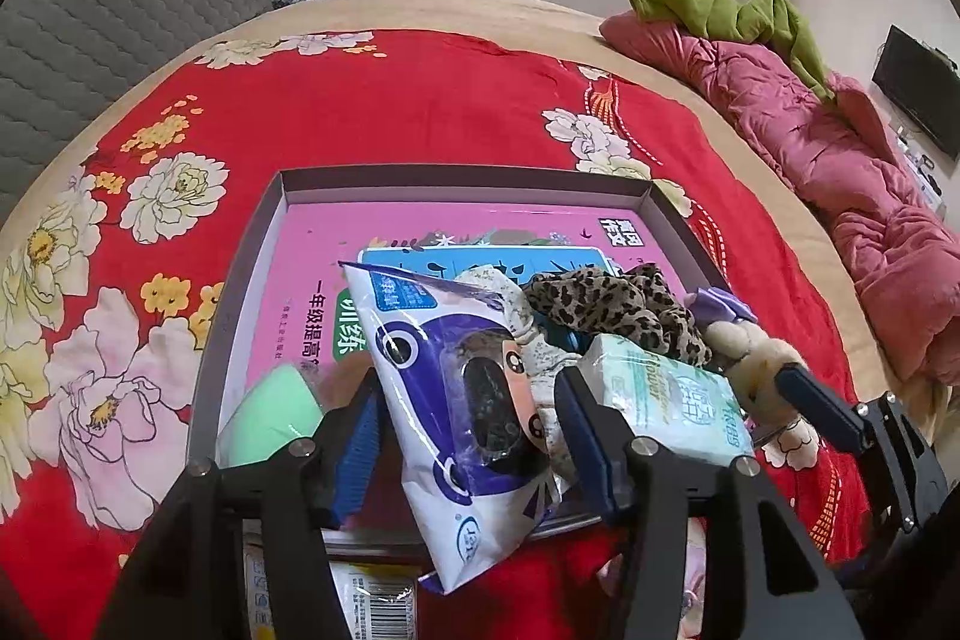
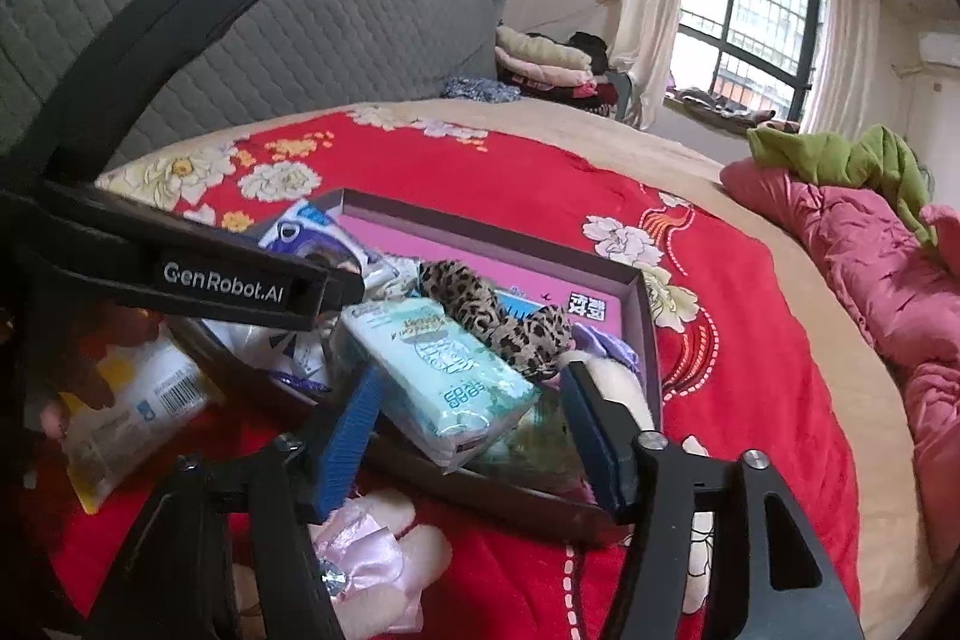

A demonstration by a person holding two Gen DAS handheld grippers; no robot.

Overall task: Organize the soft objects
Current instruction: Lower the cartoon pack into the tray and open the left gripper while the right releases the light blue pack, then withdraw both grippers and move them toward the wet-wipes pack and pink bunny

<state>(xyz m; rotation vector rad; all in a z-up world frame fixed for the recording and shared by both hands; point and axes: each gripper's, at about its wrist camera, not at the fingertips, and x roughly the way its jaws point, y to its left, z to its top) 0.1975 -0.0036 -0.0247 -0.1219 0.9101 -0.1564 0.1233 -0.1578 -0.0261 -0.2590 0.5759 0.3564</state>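
The left claw (image 1: 474,436) stands open around a white and purple plastic packet (image 1: 456,400); its blue pads flank the packet with a gap showing on each side, so nothing is pinched. The packet lies with its long axis running from the near rim of the tray up toward the tray's middle, its sealed top end pointing away from the claw and its lower end hanging over the near rim. The right claw (image 2: 474,436) is likewise open, its pads on either side of a pale green tissue pack (image 2: 444,376) without pressing it; that pack lies slanted, long axis running from the far left down to the near right, its near end resting on the tray's front wall. Just beyond the tissue pack a leopard-print cloth (image 2: 504,322) curls across the tray, and beside it a cream plush toy (image 1: 750,358) with a purple bow leans at the tray's right corner. A mint green rounded piece (image 1: 270,418) sits in the tray's near left corner. All of this lies in a shallow grey tray (image 1: 462,181) floored by a pink booklet (image 1: 324,250), on a bed with a red flowered quilt (image 1: 390,100). Outside the tray, near the right claw, lie a pink ribboned soft toy (image 2: 366,568) and a barcoded packet (image 2: 138,412) touched by a hand (image 2: 72,388).
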